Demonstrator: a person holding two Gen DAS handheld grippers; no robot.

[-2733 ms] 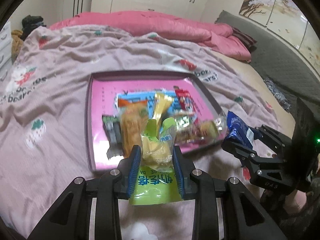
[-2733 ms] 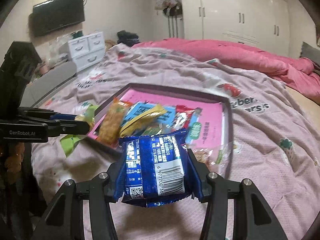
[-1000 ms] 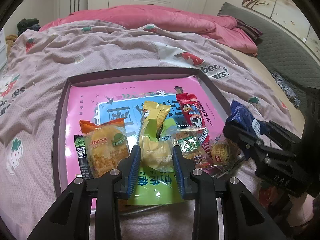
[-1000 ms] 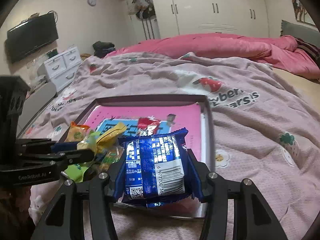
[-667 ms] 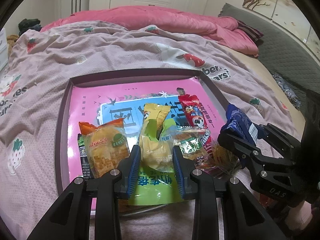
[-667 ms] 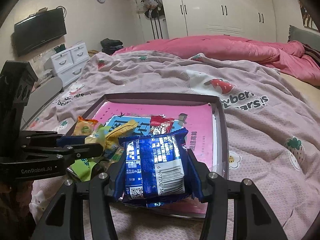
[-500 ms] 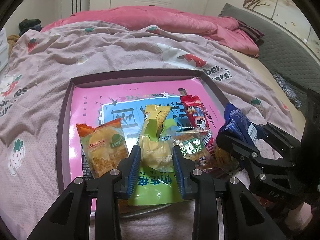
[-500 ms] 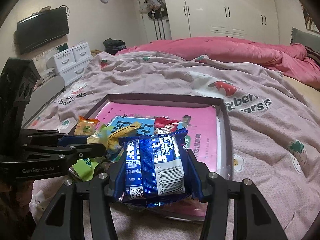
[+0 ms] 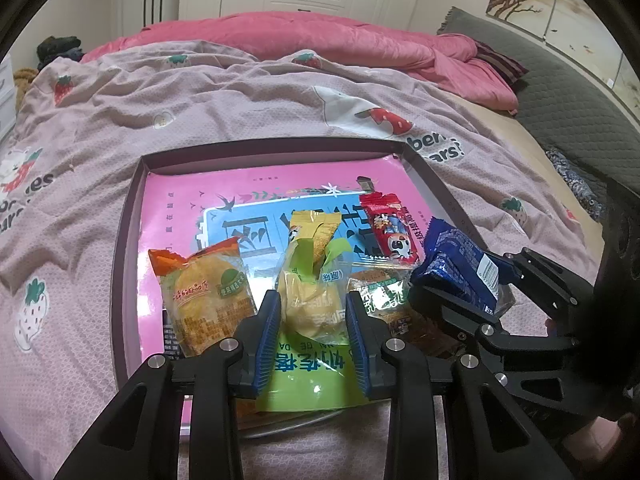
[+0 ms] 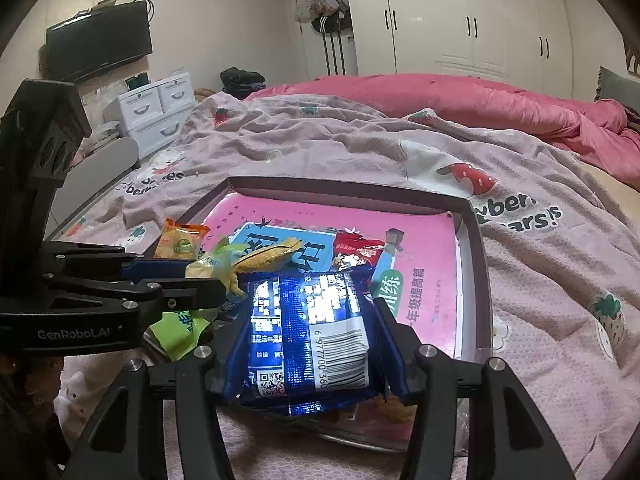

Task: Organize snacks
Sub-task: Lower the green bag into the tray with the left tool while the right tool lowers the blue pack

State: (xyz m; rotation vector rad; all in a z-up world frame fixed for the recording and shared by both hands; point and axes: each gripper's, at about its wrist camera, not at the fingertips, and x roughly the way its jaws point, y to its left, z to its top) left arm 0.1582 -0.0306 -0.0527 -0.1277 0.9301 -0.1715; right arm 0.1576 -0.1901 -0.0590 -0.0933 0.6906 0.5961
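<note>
Blue snack packet (image 10: 308,336) between right hand-held gripper (image 10: 310,344) fingers, over tray (image 10: 476,248).

We are holding a clear-and-green packet of yellow pastry (image 9: 314,304) upright over the near end of the pink-lined tray (image 9: 128,216), and we are holding a blue foil snack pack (image 10: 310,332) barcode-side up above the tray's near right corner. Lying on the tray are an orange-topped cake packet (image 9: 208,296) at left, a yellow wrapper (image 9: 316,232) in the middle, a red bar (image 9: 390,232) to the right, and a clear biscuit packet (image 9: 382,300) beneath the blue pack.
</note>
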